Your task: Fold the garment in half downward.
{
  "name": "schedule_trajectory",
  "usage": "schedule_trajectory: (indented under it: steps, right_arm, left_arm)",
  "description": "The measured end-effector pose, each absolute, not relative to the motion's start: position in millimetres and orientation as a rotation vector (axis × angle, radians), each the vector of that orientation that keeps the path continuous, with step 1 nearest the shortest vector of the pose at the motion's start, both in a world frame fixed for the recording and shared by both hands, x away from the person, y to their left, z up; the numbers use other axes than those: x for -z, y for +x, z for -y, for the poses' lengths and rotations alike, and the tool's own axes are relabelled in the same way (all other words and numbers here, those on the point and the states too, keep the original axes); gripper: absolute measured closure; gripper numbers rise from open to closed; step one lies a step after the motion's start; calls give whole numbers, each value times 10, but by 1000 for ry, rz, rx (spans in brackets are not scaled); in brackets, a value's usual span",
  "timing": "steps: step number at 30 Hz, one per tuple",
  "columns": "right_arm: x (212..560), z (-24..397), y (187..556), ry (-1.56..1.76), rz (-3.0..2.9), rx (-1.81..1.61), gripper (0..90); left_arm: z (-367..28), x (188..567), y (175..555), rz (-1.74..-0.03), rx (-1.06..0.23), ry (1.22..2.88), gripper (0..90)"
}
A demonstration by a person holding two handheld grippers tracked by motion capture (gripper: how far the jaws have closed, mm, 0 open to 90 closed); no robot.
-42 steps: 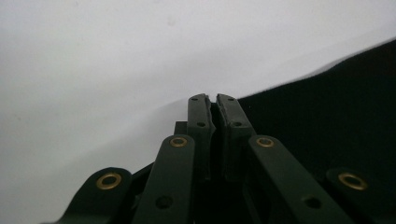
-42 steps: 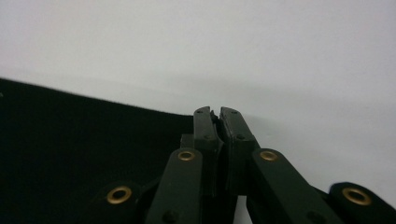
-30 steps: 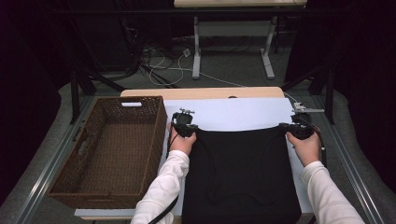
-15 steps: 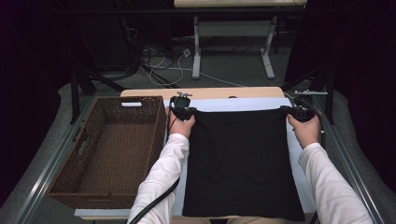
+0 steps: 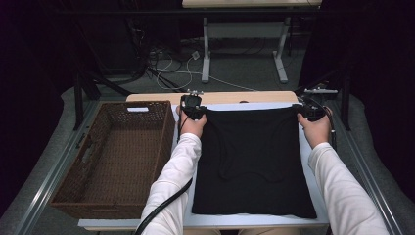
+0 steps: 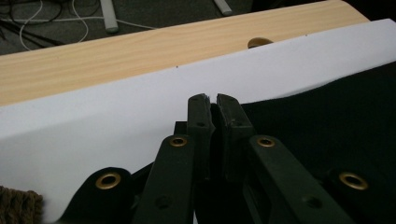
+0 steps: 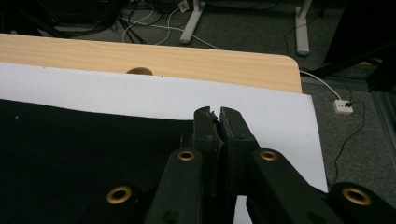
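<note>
Two grippers work one flat black cloth garment (image 5: 252, 161), spread over the white sheet (image 5: 313, 186) on the light wooden table (image 5: 235, 97), its far edge near the table's far side. Large brown wicker basket (image 5: 112, 156) sits empty at left. Left gripper (image 5: 192, 108) is clamped on the far-left corner, right gripper (image 5: 308, 112) on the far-right corner, jaws pressed together on fabric in both gripper views. Step looks like stretching or laying out before a fold. Next move likely calls for both corners travelling together, evenly, toward the near edge.
</note>
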State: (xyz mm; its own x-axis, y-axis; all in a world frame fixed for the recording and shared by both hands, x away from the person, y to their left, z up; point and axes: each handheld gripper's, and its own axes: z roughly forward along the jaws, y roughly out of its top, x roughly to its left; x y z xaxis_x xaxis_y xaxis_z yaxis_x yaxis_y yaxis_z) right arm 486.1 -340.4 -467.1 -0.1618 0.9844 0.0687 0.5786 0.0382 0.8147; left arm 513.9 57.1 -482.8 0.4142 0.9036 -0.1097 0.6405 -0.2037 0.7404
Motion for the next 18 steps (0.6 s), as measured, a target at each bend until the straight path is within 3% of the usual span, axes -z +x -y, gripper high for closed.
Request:
schedule_trajectory:
  steps: [18]
  right_arm:
    - [4772,3304,4969,1590,-1796,-929,855]
  left_arm:
    - [-610,4935,5192,-1347,-433,1903,835]
